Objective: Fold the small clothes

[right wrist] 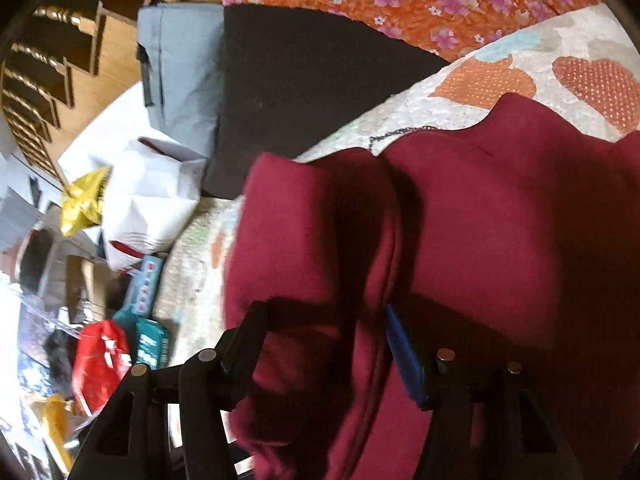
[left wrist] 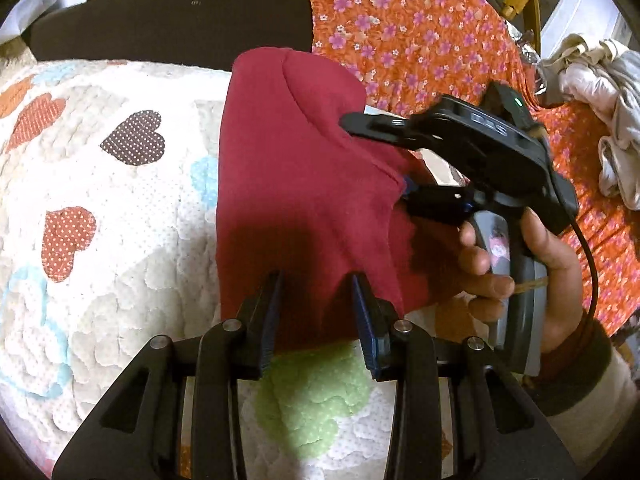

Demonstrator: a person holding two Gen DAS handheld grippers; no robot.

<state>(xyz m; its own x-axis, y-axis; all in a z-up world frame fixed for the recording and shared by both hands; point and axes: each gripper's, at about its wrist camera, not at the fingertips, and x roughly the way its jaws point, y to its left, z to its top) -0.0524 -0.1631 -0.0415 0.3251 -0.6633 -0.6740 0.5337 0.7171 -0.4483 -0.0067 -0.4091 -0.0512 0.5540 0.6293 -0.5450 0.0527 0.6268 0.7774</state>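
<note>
A dark red garment [left wrist: 296, 184] lies on a white quilt with heart patches [left wrist: 100, 184]. My left gripper [left wrist: 318, 280] is open, its jaws straddling the garment's near edge. My right gripper [left wrist: 372, 160] shows in the left wrist view at the garment's right side, jaws apart, with a raised fold of cloth between them. In the right wrist view the right gripper [right wrist: 324, 312] is open around a bunched fold of the red garment [right wrist: 500, 220].
An orange floral sheet [left wrist: 420, 40] lies behind the quilt, with a pile of pale clothes [left wrist: 612, 120] at the far right. A dark cushion [right wrist: 304, 80], a grey folded cloth [right wrist: 184, 68] and cluttered bags and boxes [right wrist: 132, 240] lie beyond the bed's edge.
</note>
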